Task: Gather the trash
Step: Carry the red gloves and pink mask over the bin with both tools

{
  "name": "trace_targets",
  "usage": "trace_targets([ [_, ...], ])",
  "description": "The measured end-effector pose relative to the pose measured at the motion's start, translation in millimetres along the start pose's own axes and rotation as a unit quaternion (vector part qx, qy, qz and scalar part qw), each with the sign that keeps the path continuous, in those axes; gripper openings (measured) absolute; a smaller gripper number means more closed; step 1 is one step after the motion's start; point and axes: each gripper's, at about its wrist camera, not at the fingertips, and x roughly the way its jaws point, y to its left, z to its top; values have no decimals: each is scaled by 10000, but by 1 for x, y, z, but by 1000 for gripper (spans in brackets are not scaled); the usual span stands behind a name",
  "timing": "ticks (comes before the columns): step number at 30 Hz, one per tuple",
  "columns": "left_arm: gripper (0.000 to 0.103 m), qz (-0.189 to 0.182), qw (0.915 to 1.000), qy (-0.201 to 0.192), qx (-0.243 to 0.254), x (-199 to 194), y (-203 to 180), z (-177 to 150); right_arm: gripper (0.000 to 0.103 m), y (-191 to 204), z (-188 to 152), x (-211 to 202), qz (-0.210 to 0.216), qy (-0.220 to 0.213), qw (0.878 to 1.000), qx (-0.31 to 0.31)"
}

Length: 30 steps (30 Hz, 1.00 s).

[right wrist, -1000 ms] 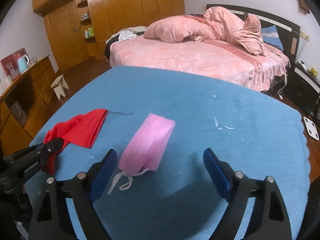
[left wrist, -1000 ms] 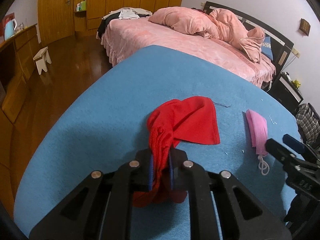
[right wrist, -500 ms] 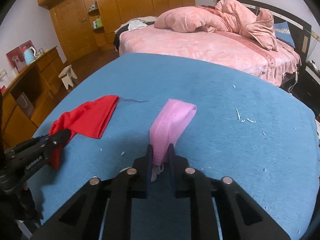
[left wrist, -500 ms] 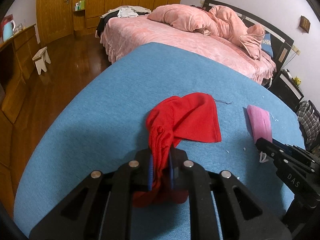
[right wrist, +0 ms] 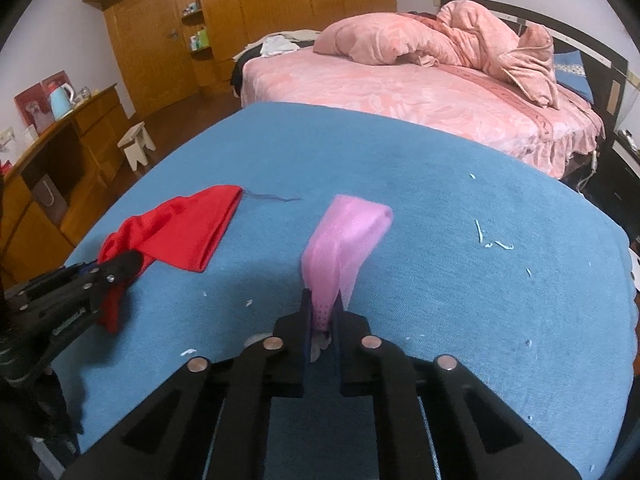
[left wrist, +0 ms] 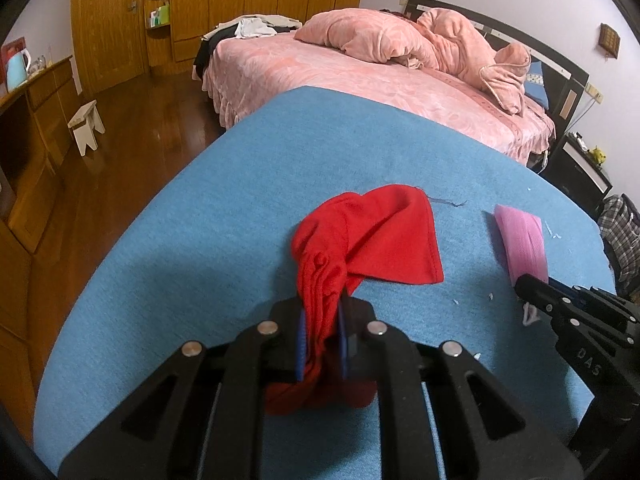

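Left wrist view: left hand-held gripper (left wrist: pixel 322 340) clamped on a bunched end of the red cloth (left wrist: pixel 372 240); the rest of the cloth lies spread on the table (left wrist: pixel 200 240), which is covered in blue fabric. Right of the red cloth, well apart, the pink face mask (left wrist: pixel 520 240) with the right hand-held gripper (right wrist: pixel 322 320) at its near end.

Right wrist view: the jaws have just been closing and now pinch the mask's near end; the mask is folded narrow, its far end on the cloth cover. Small pale scraps (right wrist: pixel 492 240) scattered on the blue surface right of the mask.

Room: beyond the table a bed (right wrist: pixel 400 88) with pink cover and rumpled pink quilt (right wrist: pixel 440 40). Wooden wardrobes (right wrist: pixel 240 20) behind the bed. Left of the table, wood floor, small white stool (left wrist: pixel 86 126), wooden sideboard bearing a pale-blue kettle (right wrist: pixel 60 100).
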Motion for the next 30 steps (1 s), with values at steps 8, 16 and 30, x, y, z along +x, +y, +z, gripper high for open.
trace_targets([
  [8, 11, -128, 9997, -221, -18, -25, -12, 0, 7, -4, 11, -37, 96, -318, 9994, 32],
  [16, 11, -196, 9982, -556, 101, -77, -40, -3, 7, -21, 8, -87, 196, -617, 9978, 141],
  [30, 11, -746, 9913, -954, 513, -159, -112, -28, 7, -59, -24, -187, 119, -1004, 9945, 280],
])
